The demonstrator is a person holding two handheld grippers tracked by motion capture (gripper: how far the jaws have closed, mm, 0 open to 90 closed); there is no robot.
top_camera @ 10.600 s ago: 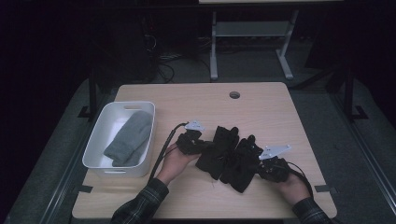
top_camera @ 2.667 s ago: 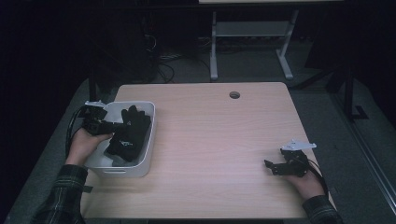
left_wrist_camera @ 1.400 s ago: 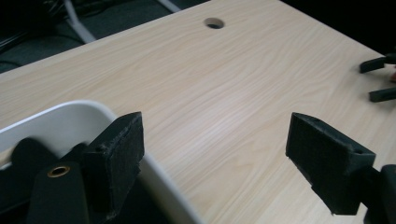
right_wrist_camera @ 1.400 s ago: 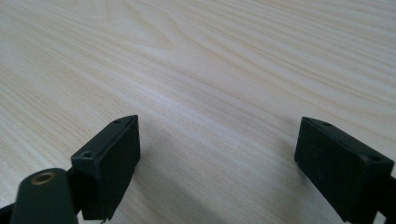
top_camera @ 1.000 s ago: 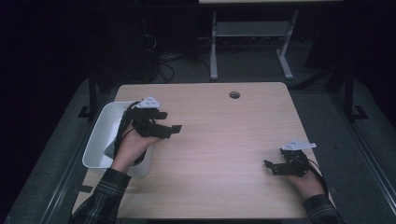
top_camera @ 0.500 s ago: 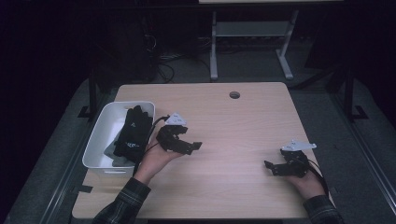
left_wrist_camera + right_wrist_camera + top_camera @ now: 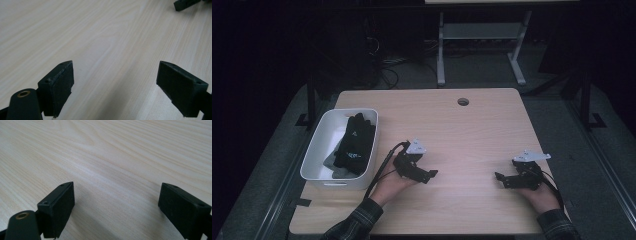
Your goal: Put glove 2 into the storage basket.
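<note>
Moved from the white bin (image 7: 317, 157) holding black gloves (image 7: 356, 142), the left gripper (image 7: 428, 175) rests wide, empty.

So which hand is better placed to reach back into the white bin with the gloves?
Left. The left gripper rests open on the table just beside the white bin holding the black glove; the right gripper sits near the far edge.

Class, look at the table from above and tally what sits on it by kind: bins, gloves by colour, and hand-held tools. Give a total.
White bin: 1
Black glove in the bin: 1
Grey glove under it: 1
Tools: 2, left tool and right tool, both open and empty
Total: 5
</note>
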